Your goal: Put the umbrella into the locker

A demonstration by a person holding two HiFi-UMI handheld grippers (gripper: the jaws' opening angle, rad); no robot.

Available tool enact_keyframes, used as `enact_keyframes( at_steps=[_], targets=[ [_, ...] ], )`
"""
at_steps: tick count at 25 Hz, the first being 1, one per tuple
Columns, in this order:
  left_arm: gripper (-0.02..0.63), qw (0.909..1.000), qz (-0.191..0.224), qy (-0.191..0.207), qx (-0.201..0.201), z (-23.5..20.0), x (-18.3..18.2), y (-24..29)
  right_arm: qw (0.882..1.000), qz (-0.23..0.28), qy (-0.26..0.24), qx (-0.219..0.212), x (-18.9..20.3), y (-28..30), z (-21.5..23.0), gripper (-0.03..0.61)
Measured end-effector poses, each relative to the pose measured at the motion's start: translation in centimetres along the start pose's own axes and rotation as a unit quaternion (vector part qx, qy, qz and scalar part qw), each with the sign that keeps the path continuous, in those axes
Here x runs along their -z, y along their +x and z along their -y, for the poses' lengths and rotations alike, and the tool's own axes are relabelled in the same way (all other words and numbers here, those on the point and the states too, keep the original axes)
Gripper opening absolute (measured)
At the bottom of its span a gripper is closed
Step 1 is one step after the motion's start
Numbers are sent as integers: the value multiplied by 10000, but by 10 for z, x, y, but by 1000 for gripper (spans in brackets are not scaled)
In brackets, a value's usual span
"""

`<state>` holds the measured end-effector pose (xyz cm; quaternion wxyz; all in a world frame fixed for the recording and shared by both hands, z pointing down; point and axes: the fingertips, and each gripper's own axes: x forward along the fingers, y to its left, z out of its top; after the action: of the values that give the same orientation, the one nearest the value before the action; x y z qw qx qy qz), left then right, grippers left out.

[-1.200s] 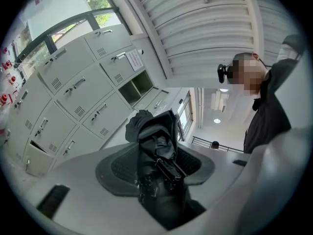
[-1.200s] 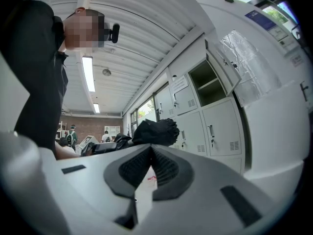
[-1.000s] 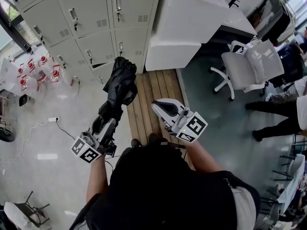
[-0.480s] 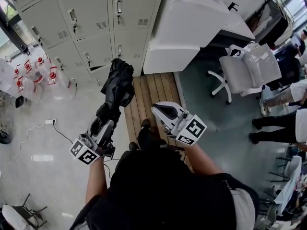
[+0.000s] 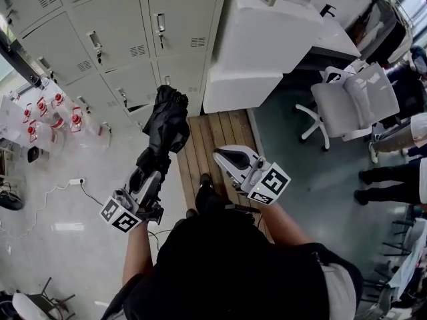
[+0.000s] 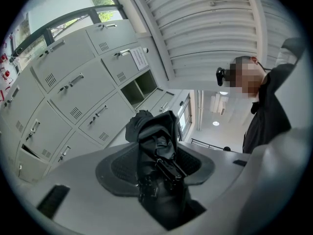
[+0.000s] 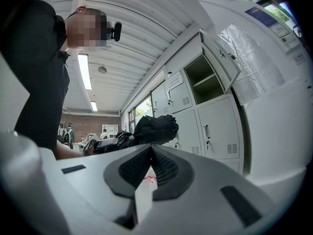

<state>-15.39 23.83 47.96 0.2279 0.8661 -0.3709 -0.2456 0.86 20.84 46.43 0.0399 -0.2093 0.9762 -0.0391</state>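
Note:
A black folded umbrella (image 5: 167, 120) is clamped by its lower end in my left gripper (image 5: 156, 155) and points up and forward at the grey lockers (image 5: 127, 39). In the left gripper view the umbrella (image 6: 156, 148) fills the gap between the jaws, and the pads press on it. An open locker compartment (image 6: 139, 88) shows beyond it. My right gripper (image 5: 229, 157) hangs to the right of the umbrella, shut and empty, with its jaw tips meeting (image 7: 150, 150). From there I see the umbrella (image 7: 157, 128) at the left and an open locker (image 7: 205, 80) above.
A wooden pallet (image 5: 215, 137) lies on the floor before the lockers. A large white cabinet (image 5: 260, 42) stands at its right, and a white office chair (image 5: 353, 99) further right. Red-capped water bottles (image 5: 47, 115) stand at the left, near a floor cable (image 5: 63, 187). People's legs (image 5: 397, 185) show at the right edge.
Both grippers have moved forward toward the lockers together, the umbrella still in the left one. Neither gripper's jaws changed.

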Motion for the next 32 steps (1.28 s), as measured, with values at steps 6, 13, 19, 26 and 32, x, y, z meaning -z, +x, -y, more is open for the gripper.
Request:
enact_keyframes(
  at_steps=[6, 13, 19, 26, 32],
  targets=[
    [219, 10000, -28, 24, -28, -25, -10, 50, 10000, 50, -5, -50, -8, 17, 56, 12],
    [218, 9999, 93, 104, -93, -46, -29, 102, 9996, 138, -61, -231, -26, 35, 113, 12],
    [218, 9992, 237, 191, -248, -62, -45, 143, 9992, 227, 28, -319, -40, 44, 160, 12],
    [218, 9981, 356, 321, -398, -78, -57, 173, 9982, 334, 41, -491, -47, 53, 196, 12],
    [218, 9976, 349, 378, -464, -93, -65, 187, 9979, 327, 48, -561, -47, 66, 218, 12]
  ],
)
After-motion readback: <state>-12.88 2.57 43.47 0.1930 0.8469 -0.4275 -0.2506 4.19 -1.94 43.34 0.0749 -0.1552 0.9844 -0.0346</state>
